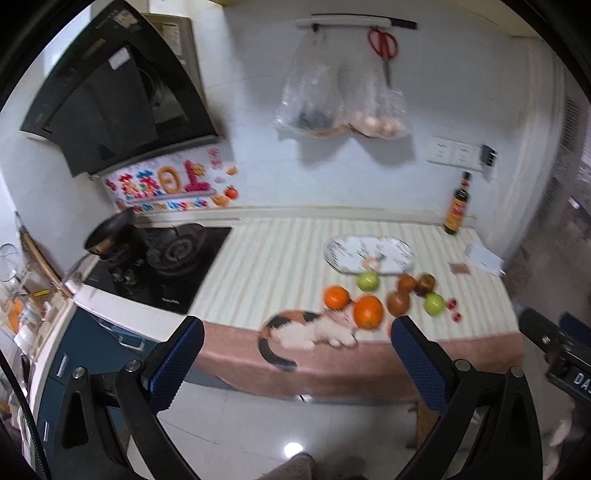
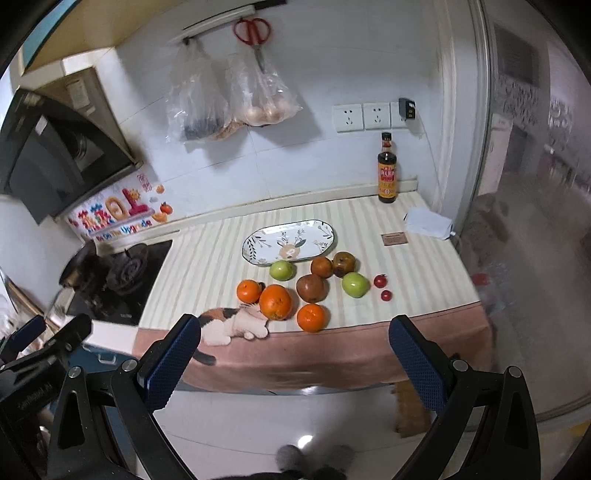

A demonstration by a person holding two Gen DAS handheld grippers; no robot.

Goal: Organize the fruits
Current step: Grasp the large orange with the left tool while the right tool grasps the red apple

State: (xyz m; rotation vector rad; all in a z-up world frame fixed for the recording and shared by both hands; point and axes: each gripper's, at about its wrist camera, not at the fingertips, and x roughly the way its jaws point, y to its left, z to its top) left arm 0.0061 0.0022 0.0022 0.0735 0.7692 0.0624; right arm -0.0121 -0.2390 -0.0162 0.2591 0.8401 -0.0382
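Several fruits lie on the striped counter cloth [image 2: 207, 258] in front of an oval patterned plate [image 2: 325, 236] that holds nothing. In the right wrist view I see a large orange [image 2: 275, 301], two smaller oranges [image 2: 248, 290] [image 2: 312, 317], two green apples [image 2: 282, 270] [image 2: 355, 284], brownish fruits [image 2: 312, 288] and two small red fruits [image 2: 379, 281]. The plate [image 1: 340, 254] and the large orange [image 1: 368, 312] also show in the left wrist view. My left gripper [image 1: 295, 354] and right gripper [image 2: 293, 350] are both open and empty, held back from the counter's front edge, above the floor.
A gas stove [image 2: 125, 280] with a pan [image 2: 79, 267] sits at the counter's left. A sauce bottle [image 2: 387, 173] stands at the back right, with a white cloth [image 2: 428, 223] and a small card [image 2: 394, 238] nearby. Bags [image 2: 236, 96] and red scissors [image 2: 253, 31] hang on the wall.
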